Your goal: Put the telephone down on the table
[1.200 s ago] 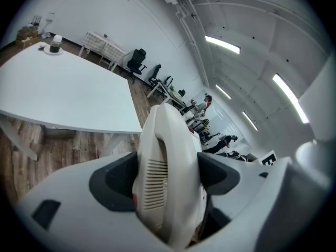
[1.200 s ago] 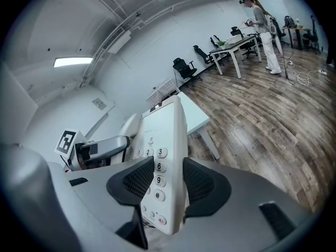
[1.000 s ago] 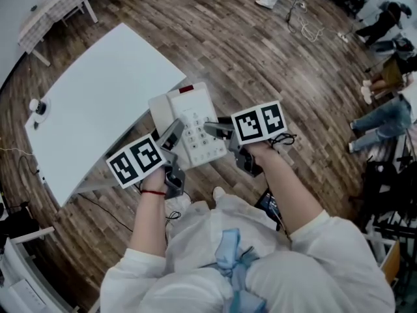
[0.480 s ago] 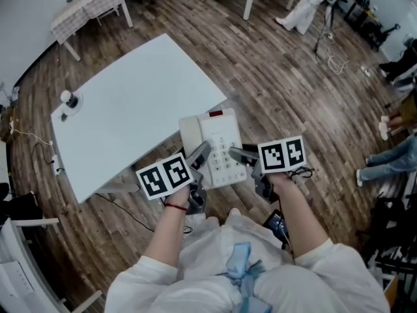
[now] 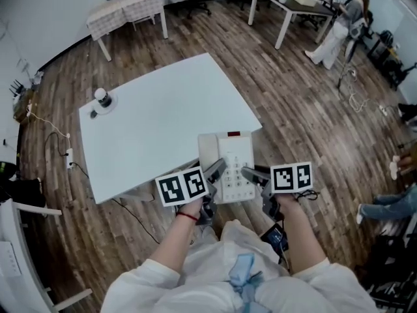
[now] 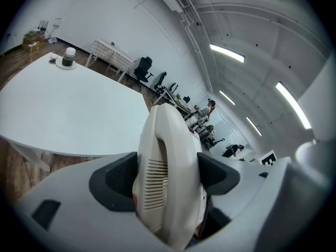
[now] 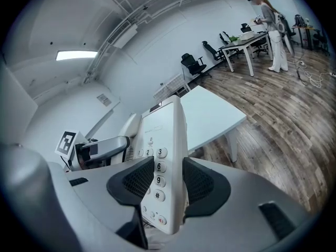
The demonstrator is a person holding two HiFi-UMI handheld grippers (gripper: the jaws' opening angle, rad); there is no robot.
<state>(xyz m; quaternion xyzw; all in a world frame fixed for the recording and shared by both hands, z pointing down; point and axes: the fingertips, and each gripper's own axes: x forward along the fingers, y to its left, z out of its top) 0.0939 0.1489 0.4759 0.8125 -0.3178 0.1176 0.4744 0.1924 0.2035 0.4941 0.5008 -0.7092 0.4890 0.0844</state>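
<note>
Item 1. Cup (image 5: 102, 96) on a saucer, dark-lidded, at the far left corner of the table; nothing else stands on that top.

Item 2. Table (image 5: 163, 116), white, set at a slant on wood-plank floor (image 5: 293, 109).

Item 3. Left gripper (image 5: 218, 167), hand-held, marker cube facing up. Jaws set wide and clamped on the telephone's handset side; in the left gripper view the black pads (image 6: 118, 178) press both flanks of the cream handset.

Item 4. Telephone (image 5: 232, 165), cream desk model, handset on its cradle at left, keypad at right, a red patch at the far end. Carried between the two grippers, over the table's near edge by its right corner (contact with the top cannot be made out).

Item 5. Right gripper (image 5: 247, 171), hand-held, marker cube up. Jaws fairly wide, closed on the keypad side; in the right gripper view the ribbed pads (image 7: 139, 181) grip the body's top and underside beside keys 6 and 9.

Item 6. Desk (image 5: 287, 5) at far right, a person (image 5: 339, 28) standing beside it
</note>
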